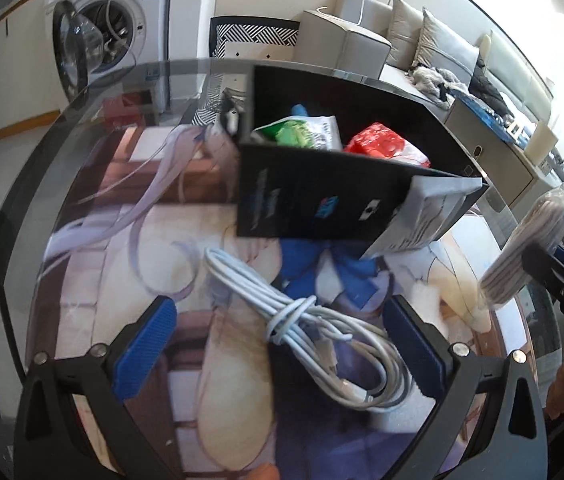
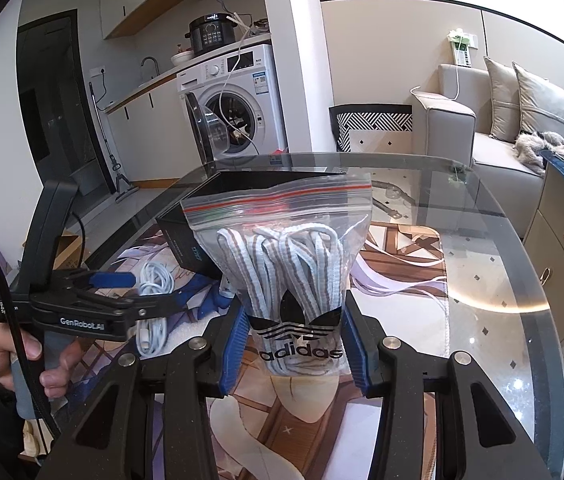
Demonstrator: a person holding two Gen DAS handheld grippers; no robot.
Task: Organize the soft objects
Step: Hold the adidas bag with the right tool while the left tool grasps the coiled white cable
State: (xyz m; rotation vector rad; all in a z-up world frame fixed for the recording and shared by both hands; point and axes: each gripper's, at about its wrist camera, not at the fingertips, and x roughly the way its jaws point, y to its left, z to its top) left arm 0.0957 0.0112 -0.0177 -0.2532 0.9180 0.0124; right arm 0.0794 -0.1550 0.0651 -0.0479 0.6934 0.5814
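Shoelaces in a clear zip bag [image 2: 294,280] fill the centre of the right wrist view, pinched at the bag's lower part between the blue pads of the right gripper [image 2: 292,344], whose jaws are closed tight on it. At left in that view, the left gripper [image 2: 129,292] hangs over a coiled white cable [image 2: 153,304], a hand [image 2: 21,356] around its grip. In the left wrist view the cable [image 1: 310,332] lies at lower centre on the glass table [image 1: 93,128], between the left gripper's [image 1: 282,344] wide-apart pads. Above it, at centre, stands a black box [image 1: 322,196] holding a green packet [image 1: 302,134] and a red packet [image 1: 382,144].
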